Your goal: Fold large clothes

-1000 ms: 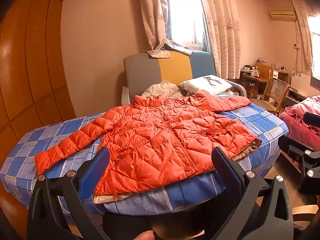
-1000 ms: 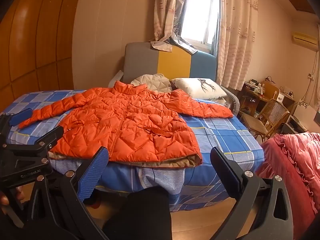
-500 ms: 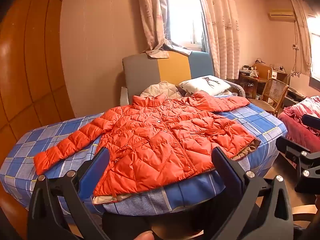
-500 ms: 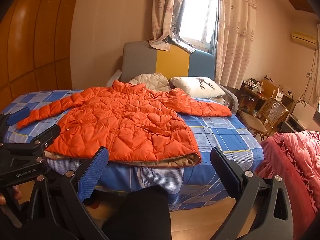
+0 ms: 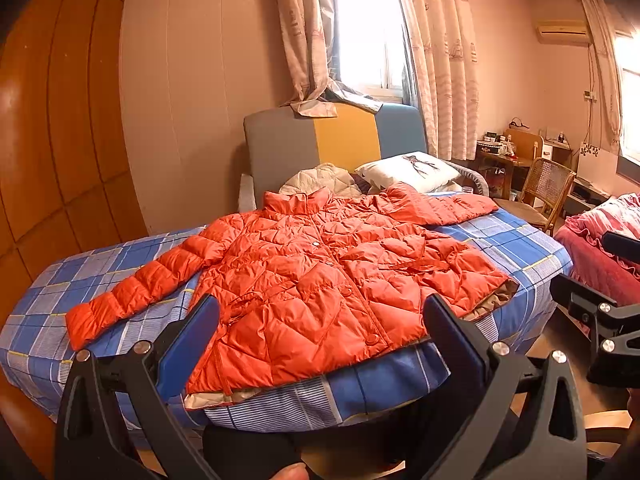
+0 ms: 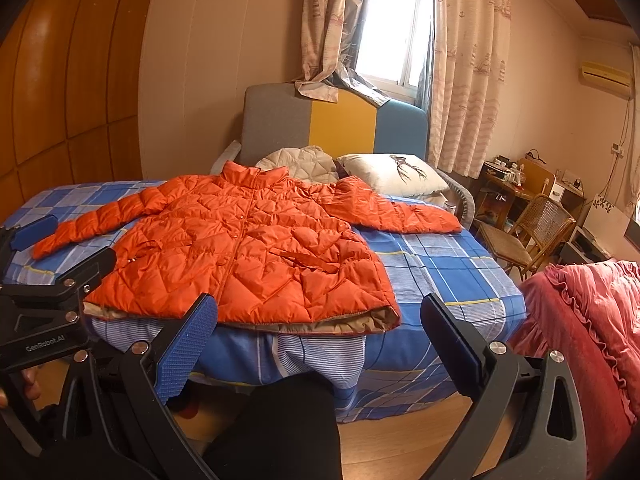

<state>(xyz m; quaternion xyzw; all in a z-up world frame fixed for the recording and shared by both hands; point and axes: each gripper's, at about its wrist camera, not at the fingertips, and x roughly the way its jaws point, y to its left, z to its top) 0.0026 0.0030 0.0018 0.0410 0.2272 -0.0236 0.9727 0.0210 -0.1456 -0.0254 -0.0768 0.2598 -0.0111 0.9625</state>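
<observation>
Orange quilted puffer jacket (image 5: 320, 276) flat, unfolded on blue checked bed (image 6: 436, 264); left hand-held gripper (image 5: 320, 332) and right hand-held gripper (image 6: 320, 328) both spread, empty; pre-fold approach, likely next: pinch 1 sleeve.

Orange quilted jacket (image 6: 256, 248) flat on bed (image 6: 440, 272), front up, both sleeves spread, collar toward headboard (image 6: 332, 124). White pillow (image 6: 394, 174) and beige quilted garment (image 6: 300, 164) behind collar. Right gripper (image 6: 316, 320) before bed's foot, jaws wide apart, empty. Left gripper (image 6: 60, 248) off bed's left corner.
</observation>
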